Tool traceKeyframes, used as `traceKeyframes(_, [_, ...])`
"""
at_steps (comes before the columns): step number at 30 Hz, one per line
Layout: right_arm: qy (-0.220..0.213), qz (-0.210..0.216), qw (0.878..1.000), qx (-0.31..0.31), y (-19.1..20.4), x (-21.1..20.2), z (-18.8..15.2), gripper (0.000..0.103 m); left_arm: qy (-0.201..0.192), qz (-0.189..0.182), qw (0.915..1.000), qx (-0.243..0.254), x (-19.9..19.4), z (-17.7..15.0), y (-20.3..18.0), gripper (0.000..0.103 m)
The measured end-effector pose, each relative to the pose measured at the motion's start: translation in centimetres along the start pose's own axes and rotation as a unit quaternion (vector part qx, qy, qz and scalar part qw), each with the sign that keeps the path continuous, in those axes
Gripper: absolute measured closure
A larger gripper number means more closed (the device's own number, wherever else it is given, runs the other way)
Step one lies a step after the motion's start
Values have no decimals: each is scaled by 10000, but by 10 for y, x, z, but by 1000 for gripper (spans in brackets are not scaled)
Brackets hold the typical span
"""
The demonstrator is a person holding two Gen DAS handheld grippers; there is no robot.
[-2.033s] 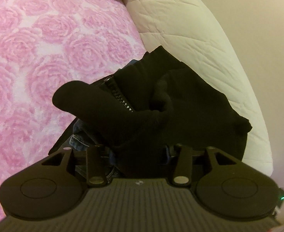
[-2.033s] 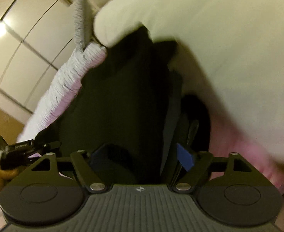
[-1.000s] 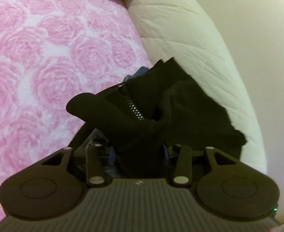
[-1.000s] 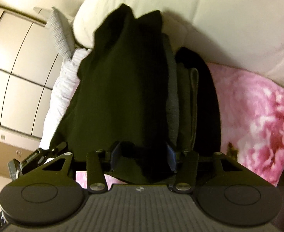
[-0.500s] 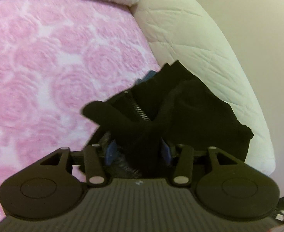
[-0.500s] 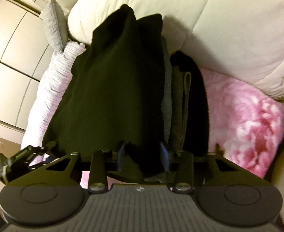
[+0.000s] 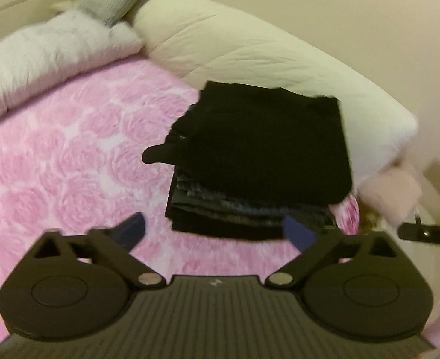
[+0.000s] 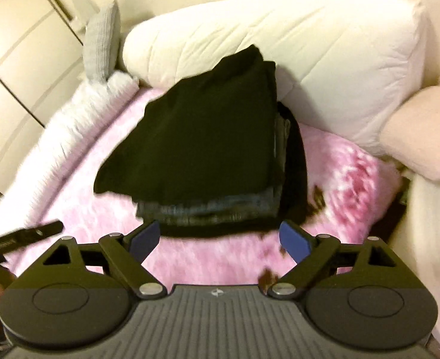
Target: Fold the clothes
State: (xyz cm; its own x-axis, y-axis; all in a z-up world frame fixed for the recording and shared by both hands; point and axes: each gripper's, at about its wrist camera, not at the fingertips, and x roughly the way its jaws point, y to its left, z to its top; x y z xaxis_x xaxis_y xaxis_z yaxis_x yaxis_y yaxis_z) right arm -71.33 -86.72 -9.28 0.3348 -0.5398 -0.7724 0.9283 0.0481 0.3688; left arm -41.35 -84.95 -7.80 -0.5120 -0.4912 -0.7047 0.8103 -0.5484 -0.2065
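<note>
A folded black garment [image 7: 265, 149] lies on top of a stack of folded dark clothes [image 7: 238, 209] on the pink rose-patterned blanket [image 7: 70, 164]. My left gripper [image 7: 215, 233] hangs above and in front of the stack, its jaws opening wide with nothing between them. In the right wrist view the same black garment [image 8: 202, 137] tops the stack [image 8: 208, 209]. My right gripper [image 8: 220, 237] is likewise drawn back from it, jaws opening and empty. Each view catches a finger of the other gripper, the right gripper [image 7: 426, 233] and the left gripper [image 8: 22, 236].
A cream quilted duvet [image 7: 265, 56] rises right behind the stack. A white ribbed pillow [image 7: 49, 51] and a grey pillow [image 8: 101, 42] lie at the far left. A pale pink cushion [image 8: 420, 137] sits at the right. Cupboard doors [image 8: 16, 48] stand beyond the bed.
Both grippers have let go of the black garment, opened wide, and pulled back and up from the stack. The garment now rests flat on the stack.
</note>
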Motion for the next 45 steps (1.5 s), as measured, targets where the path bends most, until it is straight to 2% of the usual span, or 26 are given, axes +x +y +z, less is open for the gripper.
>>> traceKeyframes(5, [-111,-177,9998,-48,35,-38,-32,14,221,76,9995,201,-34,-28,1,1])
traceKeyframes(9, [-208,-236,9993,-193,55,-66,-52,14,303,304,9985,351,-61,-52,-3,1])
traceKeyframes(12, [-273,-486,9974,-456,65,-82,-63,14,353,487,9975,377,-78,-71,-11,1])
traceKeyframes(18, [-218,-744,9953,-573,63,-96,-75,14,533,709,9960,97,-96,-98,-26,1])
traceKeyframes(26, [-350,-932,9921,-758,61,-116,-97,14,535,937,9941,70,-125,-123,-48,1])
traceKeyframes(34, [-436,-921,9927,-639,67,-135,-116,14,379,738,9960,336,-137,-119,-59,1])
traceKeyframes(45, [-721,-1174,9892,-502,107,-154,-138,14,258,496,9959,705,-161,-120,-41,1])
